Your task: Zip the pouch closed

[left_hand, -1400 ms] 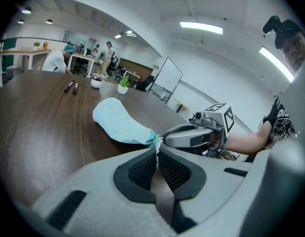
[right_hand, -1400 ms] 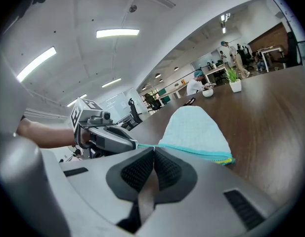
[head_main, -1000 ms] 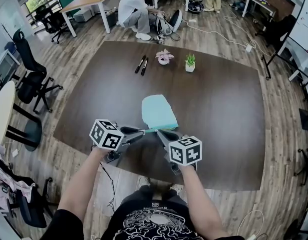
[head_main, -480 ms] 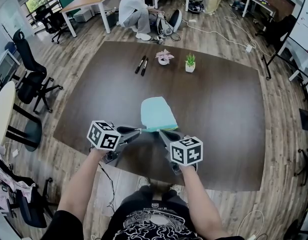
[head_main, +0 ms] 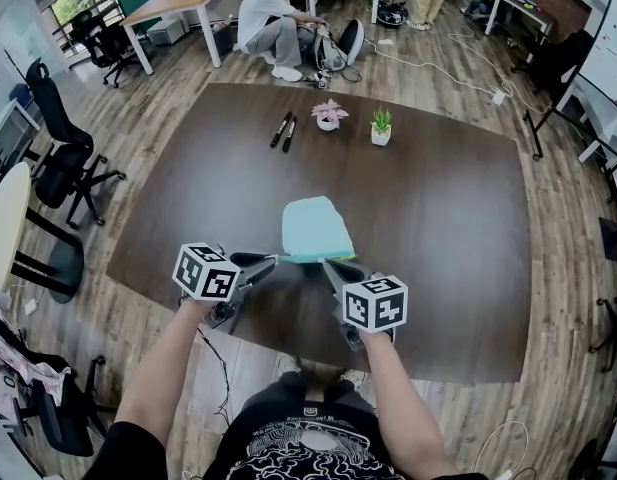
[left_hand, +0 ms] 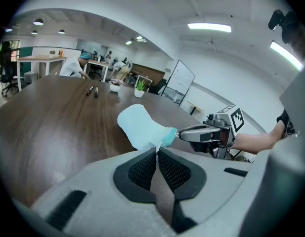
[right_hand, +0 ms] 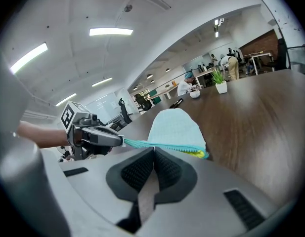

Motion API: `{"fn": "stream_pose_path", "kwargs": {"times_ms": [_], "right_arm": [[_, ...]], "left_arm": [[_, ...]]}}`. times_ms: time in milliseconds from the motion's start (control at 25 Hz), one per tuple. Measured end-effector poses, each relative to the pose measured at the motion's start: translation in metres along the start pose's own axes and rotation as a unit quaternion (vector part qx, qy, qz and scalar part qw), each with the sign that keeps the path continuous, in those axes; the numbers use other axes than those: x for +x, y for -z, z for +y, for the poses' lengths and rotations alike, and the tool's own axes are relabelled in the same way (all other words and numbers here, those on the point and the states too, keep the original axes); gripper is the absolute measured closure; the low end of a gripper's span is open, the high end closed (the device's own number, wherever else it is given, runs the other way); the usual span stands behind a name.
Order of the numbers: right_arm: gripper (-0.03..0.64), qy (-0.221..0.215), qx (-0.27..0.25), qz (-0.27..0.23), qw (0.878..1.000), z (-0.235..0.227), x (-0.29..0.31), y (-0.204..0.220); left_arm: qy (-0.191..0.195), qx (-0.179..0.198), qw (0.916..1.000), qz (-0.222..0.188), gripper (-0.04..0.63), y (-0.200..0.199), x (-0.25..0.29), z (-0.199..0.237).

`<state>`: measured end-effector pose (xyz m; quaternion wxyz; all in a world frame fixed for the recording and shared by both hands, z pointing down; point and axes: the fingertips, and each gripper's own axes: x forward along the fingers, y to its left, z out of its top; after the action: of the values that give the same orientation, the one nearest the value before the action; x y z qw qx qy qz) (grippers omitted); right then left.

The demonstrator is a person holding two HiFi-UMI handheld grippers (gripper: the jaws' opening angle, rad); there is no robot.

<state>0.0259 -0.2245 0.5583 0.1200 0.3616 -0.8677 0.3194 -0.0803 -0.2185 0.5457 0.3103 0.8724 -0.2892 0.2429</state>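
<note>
Seemingly midway: the pouch [head_main: 314,226] lies near the worktop's [head_main: 438,218] near edge. The left tool [head_main: 276,259] is clamped on its near left corner, and the right tool [head_main: 326,263] is pinched on the zip [right_hand: 162,145] partway along. The right stretch, showing yellow, looks unclosed.

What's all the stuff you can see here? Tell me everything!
table: one, dark brown, middle of the room
pouch: one, light teal, near side of the table
markers: two, black, far side of the table
pink plant: one, white pot, right of the markers
green plant: one, white pot, right of the pink plant
office chairs: at least two, black, left of the table
people: two, beyond the table
left gripper: one, grey, shut on the pouch
right gripper: one, grey, shut on the pouch
</note>
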Motion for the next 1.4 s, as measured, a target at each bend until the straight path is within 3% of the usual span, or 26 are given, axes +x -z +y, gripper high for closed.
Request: {"fn": "stream_pose_path", "kwargs": {"times_ms": [1400], "right_arm": [[0.615,0.032,0.016,-0.008,0.999,-0.020,-0.010,0.002]], "left_arm": [[-0.069,-0.024,0.9971,-0.022,0.572,0.009,-0.015,0.029]]}}
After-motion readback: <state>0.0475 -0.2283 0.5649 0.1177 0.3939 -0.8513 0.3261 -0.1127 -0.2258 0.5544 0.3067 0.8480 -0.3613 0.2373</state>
